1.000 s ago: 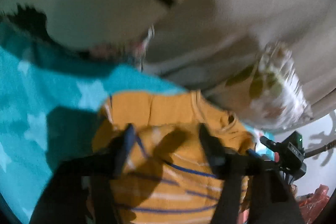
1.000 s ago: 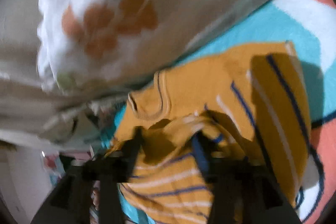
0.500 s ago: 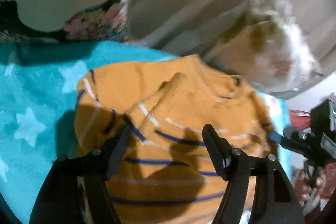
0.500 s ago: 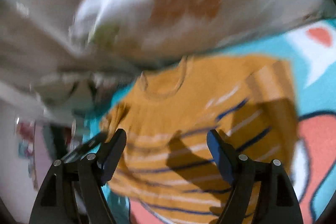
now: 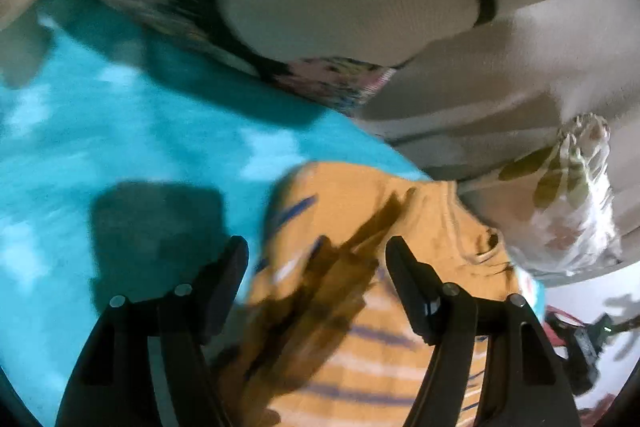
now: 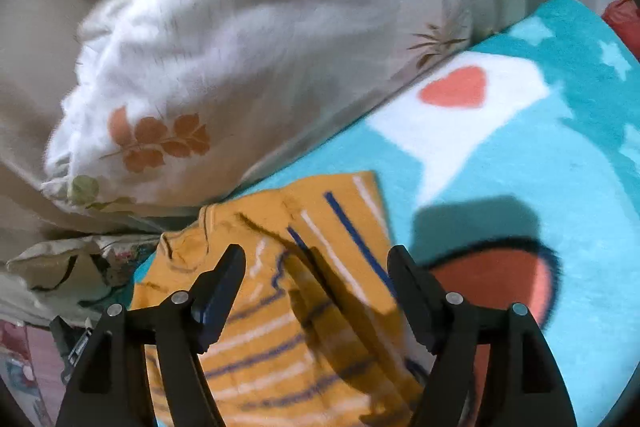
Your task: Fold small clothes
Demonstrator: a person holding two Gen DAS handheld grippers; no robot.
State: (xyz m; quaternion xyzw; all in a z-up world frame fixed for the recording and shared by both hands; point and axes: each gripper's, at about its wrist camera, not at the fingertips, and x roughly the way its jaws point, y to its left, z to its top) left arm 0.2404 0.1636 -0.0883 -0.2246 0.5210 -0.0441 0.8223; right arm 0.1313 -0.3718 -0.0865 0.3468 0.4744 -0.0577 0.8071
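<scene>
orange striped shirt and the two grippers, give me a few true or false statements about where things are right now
1. The orange striped shirt lies on a turquoise blanket. True.
2. The left gripper is clamped on the shirt. False: its jaws stand apart, above the cloth.
3. A white pillow with leaf prints lies beyond the shirt. True.
4. The blanket is plain, without pattern. False: it shows a red heart and pale stars.
5. The right gripper holds a sock. False: nothing is held; its jaws are closing over the shirt.

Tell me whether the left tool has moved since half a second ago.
Yes. The left tool shifted left: the mustard striped knit sweater lies off-centre right, over the teal star blanket.
</scene>
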